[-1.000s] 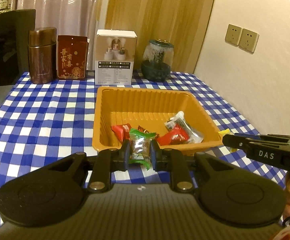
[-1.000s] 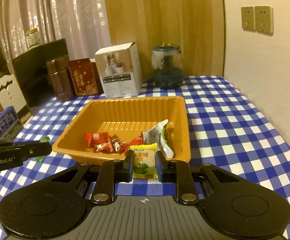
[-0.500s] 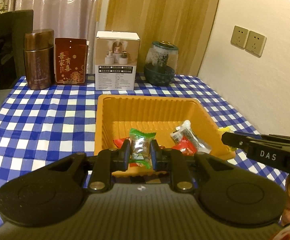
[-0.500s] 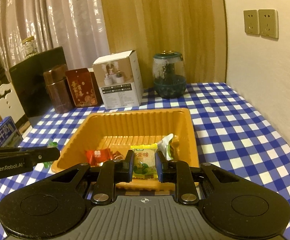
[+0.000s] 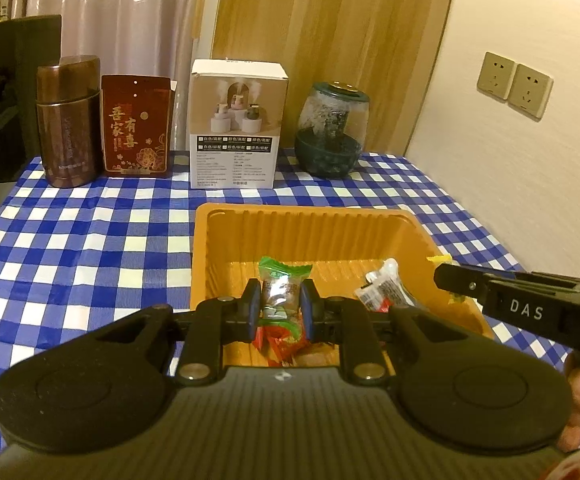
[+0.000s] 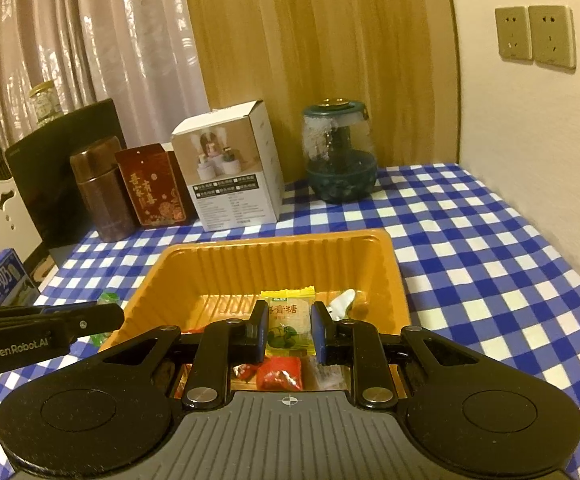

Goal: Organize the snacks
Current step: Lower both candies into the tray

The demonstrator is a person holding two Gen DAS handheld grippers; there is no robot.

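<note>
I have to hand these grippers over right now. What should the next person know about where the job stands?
Left gripper: shut on a green-wrapped candy, held over the orange tray.
Right gripper: shut on a yellow candy packet, also over the tray.
Done: red-wrapped snacks and a white packet already lie in the tray.
Left: release both candies into the tray. No other loose snacks can be seen on the checked cloth.

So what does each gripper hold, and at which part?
Left gripper: green-wrapped candy, by its middle. Right gripper: yellow candy packet, by its side edges.
</note>
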